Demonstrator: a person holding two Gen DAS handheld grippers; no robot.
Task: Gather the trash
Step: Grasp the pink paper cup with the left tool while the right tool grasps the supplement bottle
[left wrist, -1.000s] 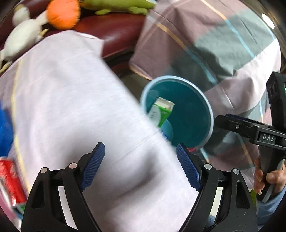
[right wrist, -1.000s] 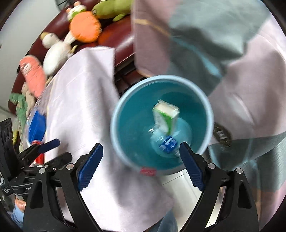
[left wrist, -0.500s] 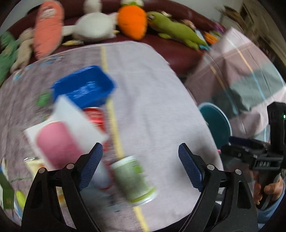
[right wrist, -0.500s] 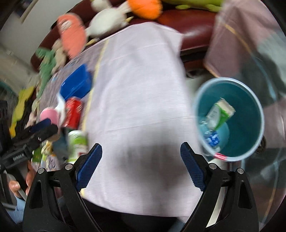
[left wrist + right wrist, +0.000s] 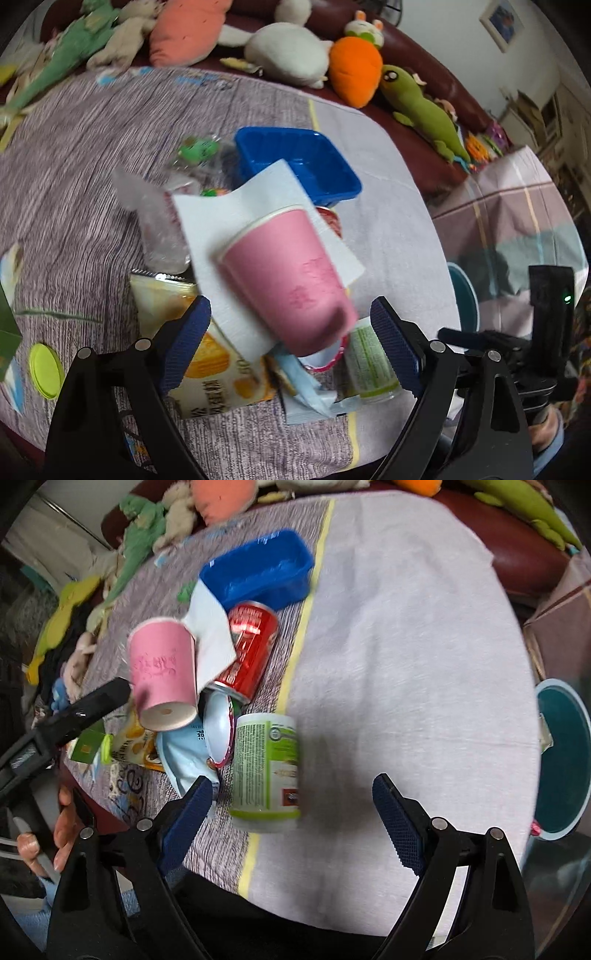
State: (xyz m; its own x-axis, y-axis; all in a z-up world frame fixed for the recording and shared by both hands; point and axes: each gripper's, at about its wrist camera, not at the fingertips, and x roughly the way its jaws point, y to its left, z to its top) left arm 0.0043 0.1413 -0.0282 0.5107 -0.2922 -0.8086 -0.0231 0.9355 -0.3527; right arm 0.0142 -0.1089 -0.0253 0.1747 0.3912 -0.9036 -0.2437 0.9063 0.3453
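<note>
I'm between pickups, both tools over the cluttered table with nothing in hand; my left gripper [image 5: 290, 325] has its jaws spread wide and empty, hanging above the pink paper cup [image 5: 284, 280], which lies on its side across a white napkin [image 5: 258, 206]; my right gripper [image 5: 291, 801] is just as wide and bare, with the green-labelled can [image 5: 266, 768] lying just ahead of its left pad; the rest of the trash sits bunched together: a red soda can [image 5: 247, 650], a snack packet [image 5: 207, 354], a blue tray [image 5: 299, 162]; the teal bin [image 5: 565, 757] waits off the table's far edge, well apart from the pile; I judge the next move is to lower one tool over a single item, cup or green can, square the pads to its sides and close without dragging the neighbours.
</note>
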